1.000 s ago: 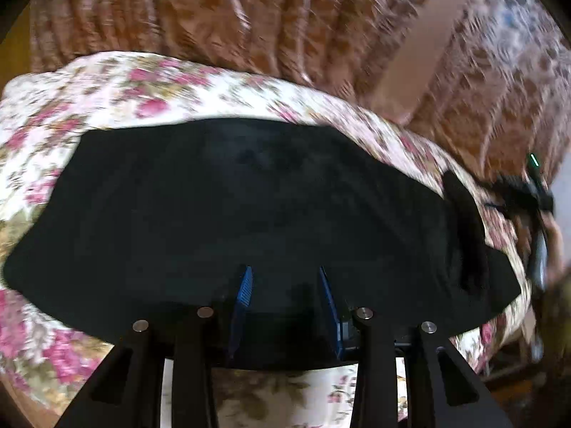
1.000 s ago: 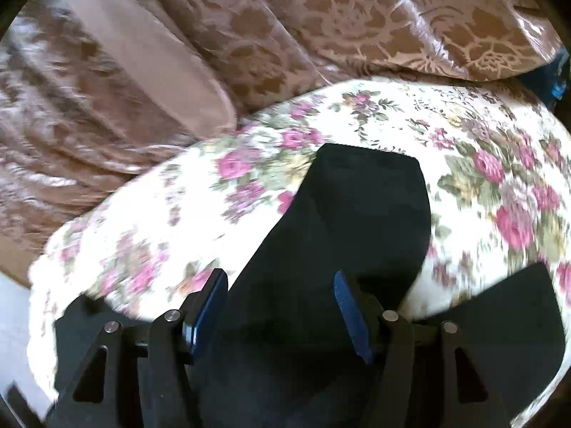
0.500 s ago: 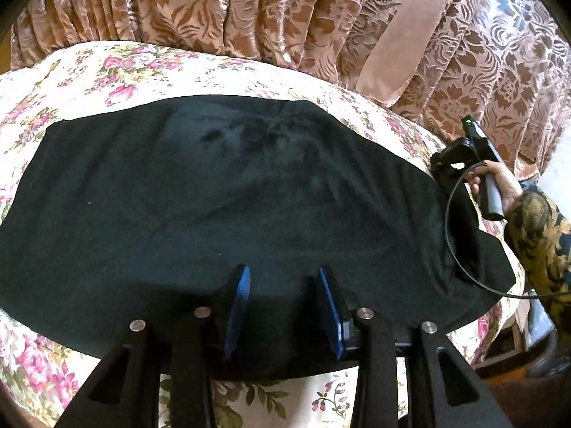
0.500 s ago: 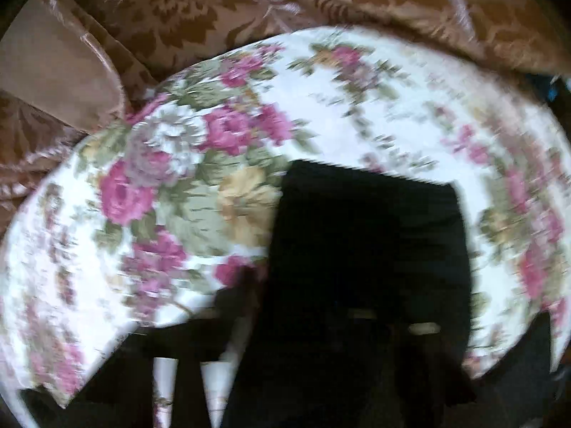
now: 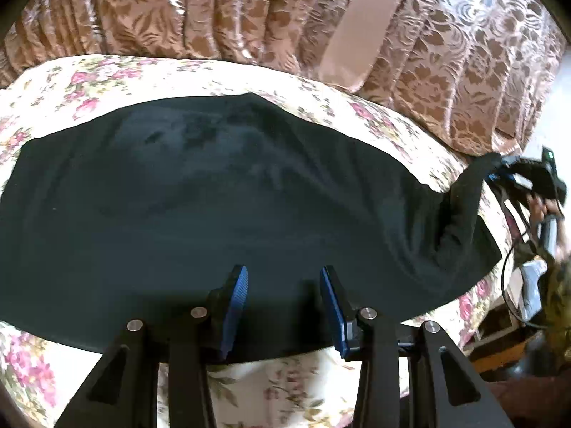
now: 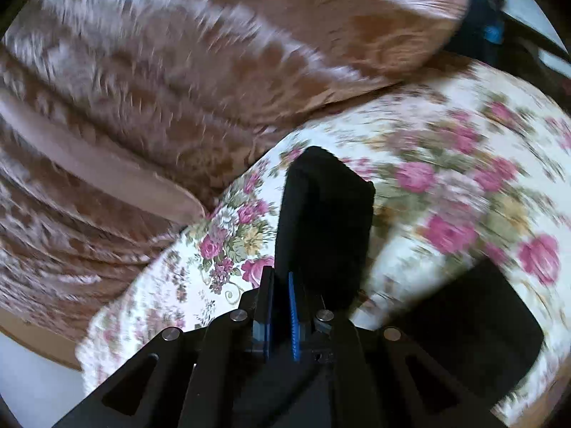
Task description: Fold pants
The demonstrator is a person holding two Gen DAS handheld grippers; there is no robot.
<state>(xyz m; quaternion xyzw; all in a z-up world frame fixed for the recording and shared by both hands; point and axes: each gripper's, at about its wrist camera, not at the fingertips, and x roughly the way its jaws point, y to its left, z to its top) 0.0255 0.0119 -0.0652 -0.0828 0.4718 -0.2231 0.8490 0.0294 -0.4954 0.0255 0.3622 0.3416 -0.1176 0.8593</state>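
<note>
The black cloth pants (image 5: 228, 207) stretch lengthwise along the floral-sheeted bed (image 5: 389, 125), their right-edge end pinched in the closed right gripper (image 6: 282, 306), while the left gripper (image 5: 283, 306) hangs part-open over the near edge, gripping nothing

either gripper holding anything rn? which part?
Right gripper is shut on the pants, pinching a raised fold near the leg end. Left gripper is open over the pants' near edge, holding nothing.

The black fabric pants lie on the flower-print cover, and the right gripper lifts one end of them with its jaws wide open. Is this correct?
Not quite. The right gripper is shut on the black fabric pants, as the right wrist view shows. The pants do lie on the flower-print cover.
</note>
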